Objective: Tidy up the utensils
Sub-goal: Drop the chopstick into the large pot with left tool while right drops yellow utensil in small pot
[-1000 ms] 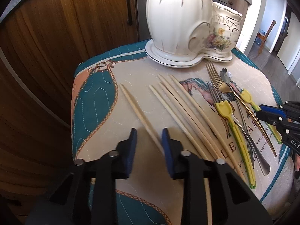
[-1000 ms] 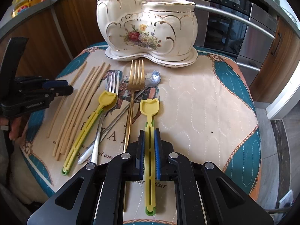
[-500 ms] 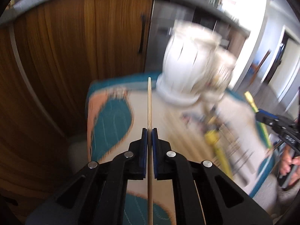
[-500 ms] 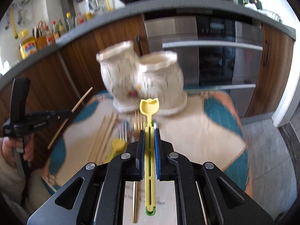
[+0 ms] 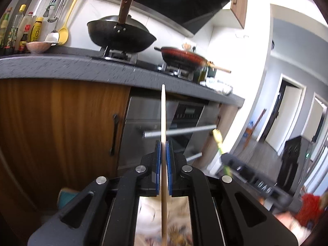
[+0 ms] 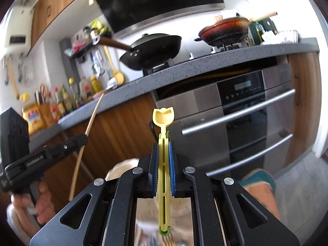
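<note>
Grippers have both lifted: our left gripper (image 5: 163, 164) clamps a chopstick (image 5: 163, 119) at frame centre, our right gripper (image 6: 163, 170) clamps a yellow spoon (image 6: 163, 135), ready for the holder below.

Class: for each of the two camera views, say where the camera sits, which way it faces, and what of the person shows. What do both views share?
Left wrist: on the left gripper, facing the counter and oven; its jaws clamp a chopstick.
Right wrist: on the right gripper, facing the same counter; its jaws clamp a yellow utensil; a hand shows.
Shared: black wok, red pan, oven, each other's gripper.
</note>
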